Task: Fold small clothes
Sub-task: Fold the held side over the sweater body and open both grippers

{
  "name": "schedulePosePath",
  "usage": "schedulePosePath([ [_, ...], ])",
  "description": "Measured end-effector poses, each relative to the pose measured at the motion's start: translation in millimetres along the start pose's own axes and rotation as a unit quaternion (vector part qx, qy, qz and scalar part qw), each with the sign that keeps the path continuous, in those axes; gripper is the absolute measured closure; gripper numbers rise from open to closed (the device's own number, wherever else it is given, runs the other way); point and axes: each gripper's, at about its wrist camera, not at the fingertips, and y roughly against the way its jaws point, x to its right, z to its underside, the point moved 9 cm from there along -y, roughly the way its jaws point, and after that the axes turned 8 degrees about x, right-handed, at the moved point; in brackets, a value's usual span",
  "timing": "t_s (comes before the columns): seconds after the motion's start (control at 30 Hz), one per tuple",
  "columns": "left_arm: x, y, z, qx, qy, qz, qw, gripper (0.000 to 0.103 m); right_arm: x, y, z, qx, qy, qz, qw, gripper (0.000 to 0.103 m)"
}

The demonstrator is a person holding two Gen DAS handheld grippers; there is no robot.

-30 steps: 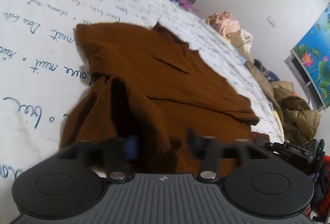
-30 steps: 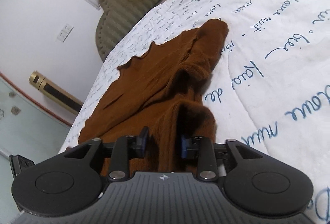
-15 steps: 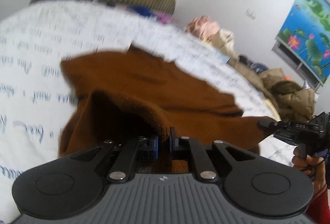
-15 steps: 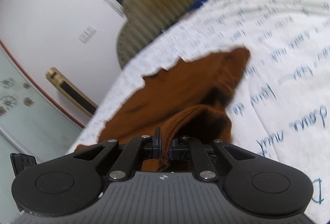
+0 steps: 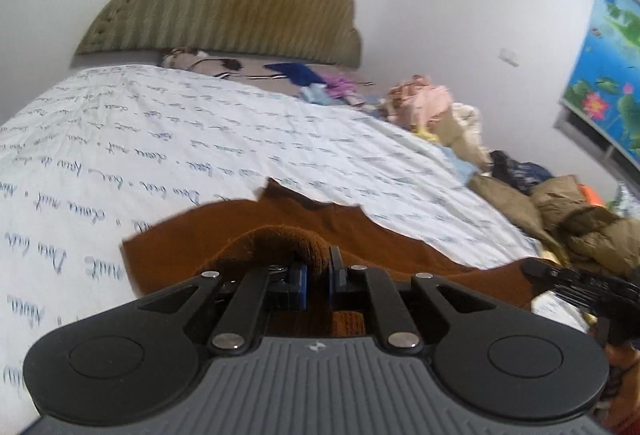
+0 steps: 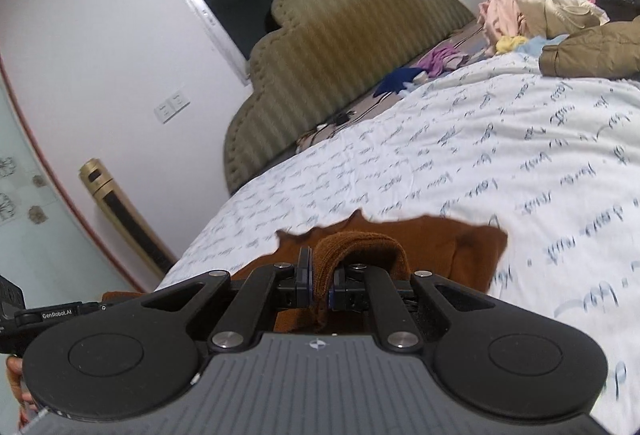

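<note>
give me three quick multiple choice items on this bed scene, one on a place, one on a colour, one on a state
1. Where does the brown garment lie?
A. on the white printed bedspread
B. on the floor
C. over the headboard

2. What colour is the headboard?
A. red
B. olive
C. black

3. How is the left gripper?
A. wide open and bare
B. shut on a fold of the garment
C. out of sight

Key: 1 A, script-printed spread shows around the cloth; 2 B, its ribbed padding is olive; 3 B, the pads pinch brown knit, as do the right gripper's.
</note>
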Motion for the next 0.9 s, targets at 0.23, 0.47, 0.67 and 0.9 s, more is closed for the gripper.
schedulePosePath([
  [0.23, -25.7, -78.4, -3.5, -0.044, -0.007, -0.059, 0.9973, 0.094, 29.1, -64.7, -7.6, -0.012, -0.02, 0.046, 0.999, 0.091],
  [0.47, -57.1, -136.7, 25.4, -0.116, 0.044, -0.092, 0.9879, 0.092, 58.1, -132.4, 15.4, -0.071, -0.039, 0.082, 0.993, 0.088],
  [0.67, -91.5, -148.8, 34.6, -0.136, 0.283, -0.01, 0.9494, 0.09, 87.0, -156.4, 35.4, -0.11, -0.119, 0.091, 0.983, 0.073],
  [0.9, -122.0, -145.4, 24.7, -0.095, 0.378, -0.018, 0.9207, 0.089, 93.3, -158.7, 25.0, -0.087, -0.146, 0.084, 0.982, 0.048],
])
